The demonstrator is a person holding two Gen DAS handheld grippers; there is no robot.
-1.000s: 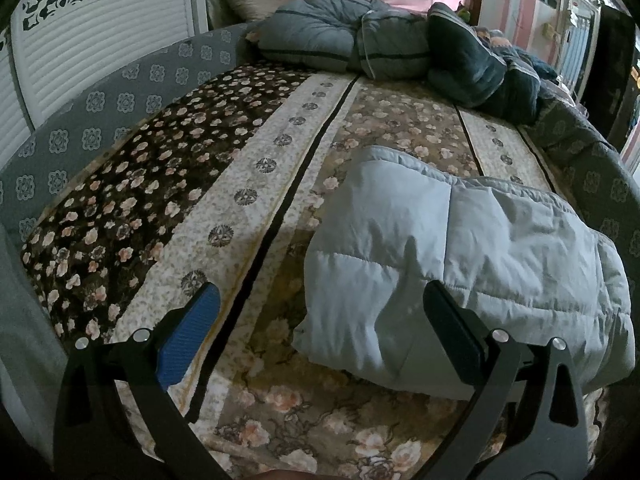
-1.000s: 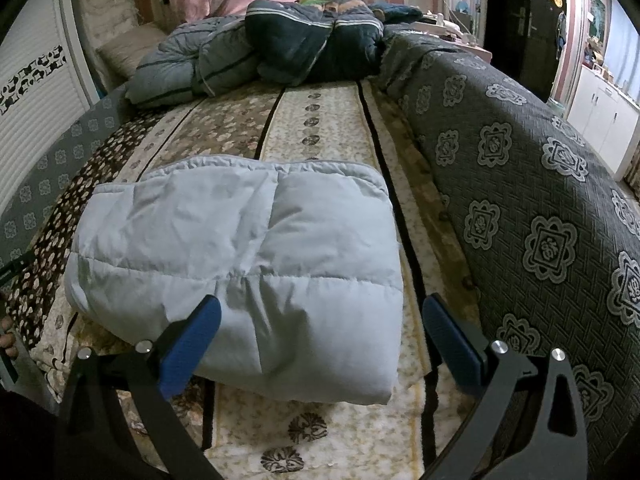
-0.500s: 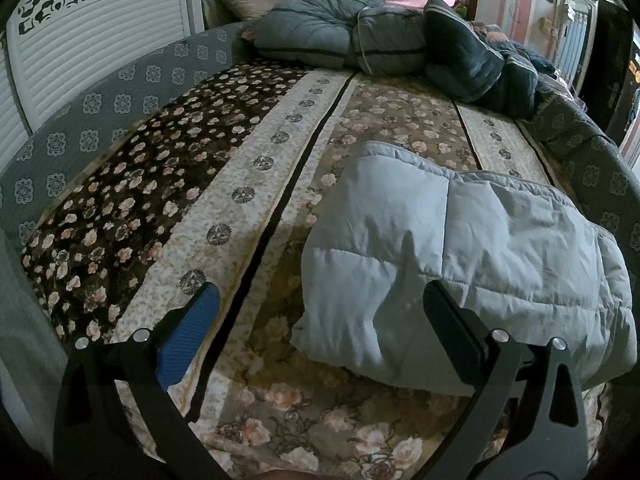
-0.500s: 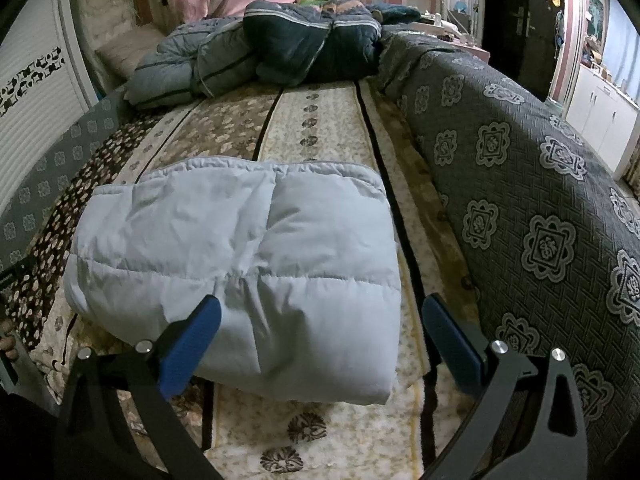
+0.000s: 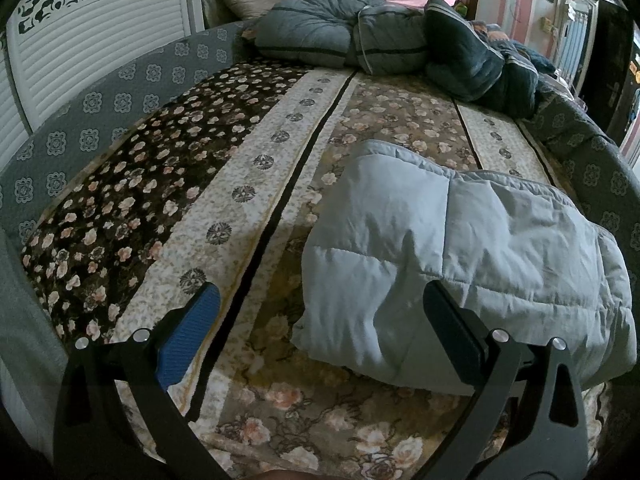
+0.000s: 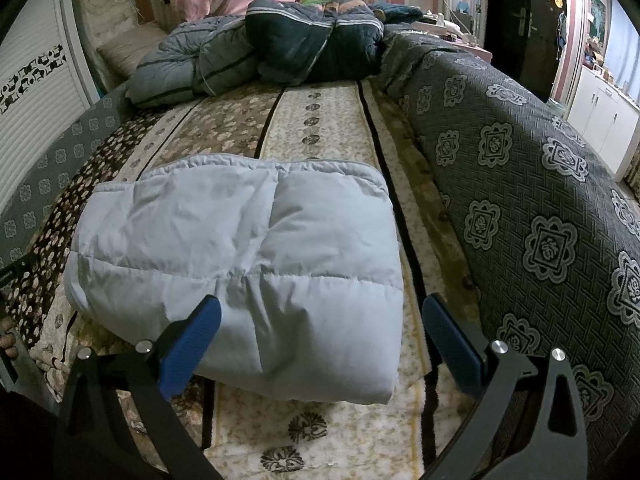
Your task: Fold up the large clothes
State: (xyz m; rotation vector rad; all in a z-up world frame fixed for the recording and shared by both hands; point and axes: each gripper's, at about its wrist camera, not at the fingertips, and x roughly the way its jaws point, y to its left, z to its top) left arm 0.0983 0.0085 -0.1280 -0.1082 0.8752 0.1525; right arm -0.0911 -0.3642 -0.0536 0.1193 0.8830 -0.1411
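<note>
Grey padded jacket [image 6: 240, 264] folded, doorway [image 6: 516, 20] right-view only

A pale blue-grey quilted puffer jacket [image 6: 240, 264] lies on a bedspread striped in brown floral, cream medallion and black bands [image 5: 256, 184], with a dark grey woven cover bearing pale flower medallions [image 6: 520, 200] beside the jacket and slate-blue and navy striped quilts [image 6: 260, 56] beyond it.
</note>
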